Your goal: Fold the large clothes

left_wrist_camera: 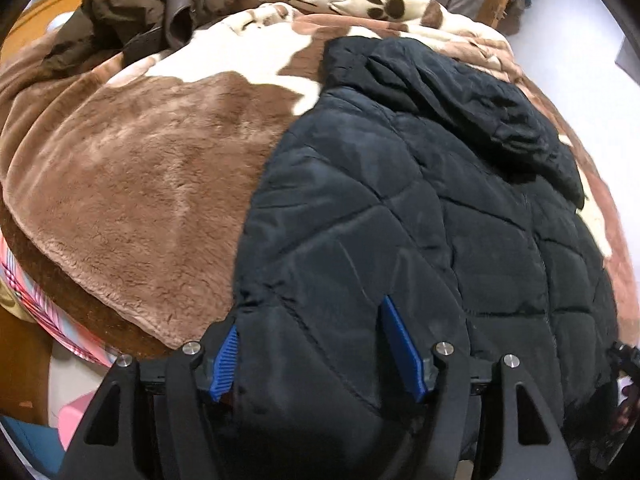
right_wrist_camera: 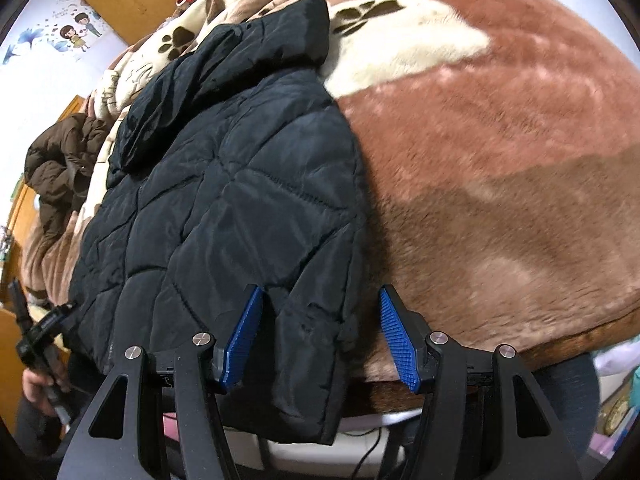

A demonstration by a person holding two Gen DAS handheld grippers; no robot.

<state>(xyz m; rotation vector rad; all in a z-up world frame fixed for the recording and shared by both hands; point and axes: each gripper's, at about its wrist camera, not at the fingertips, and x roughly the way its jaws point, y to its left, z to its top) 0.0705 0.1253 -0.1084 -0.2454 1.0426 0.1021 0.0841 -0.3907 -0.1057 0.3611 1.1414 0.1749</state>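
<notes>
Looking from the left wrist, the black puffy jacket (left_wrist_camera: 420, 208) lies flat on the fuzzy brown blanket (left_wrist_camera: 132, 184), its bottom edge at the near edge of the bed. The left gripper (left_wrist_camera: 310, 338) has its fingers apart over that hem, not pinching. The slippery cloth could slide out if only a thin bit gets caught.

From the right wrist, the right gripper (right_wrist_camera: 320, 320) is spread too, around the hanging corner. No boxes or baskets show up close.
</notes>
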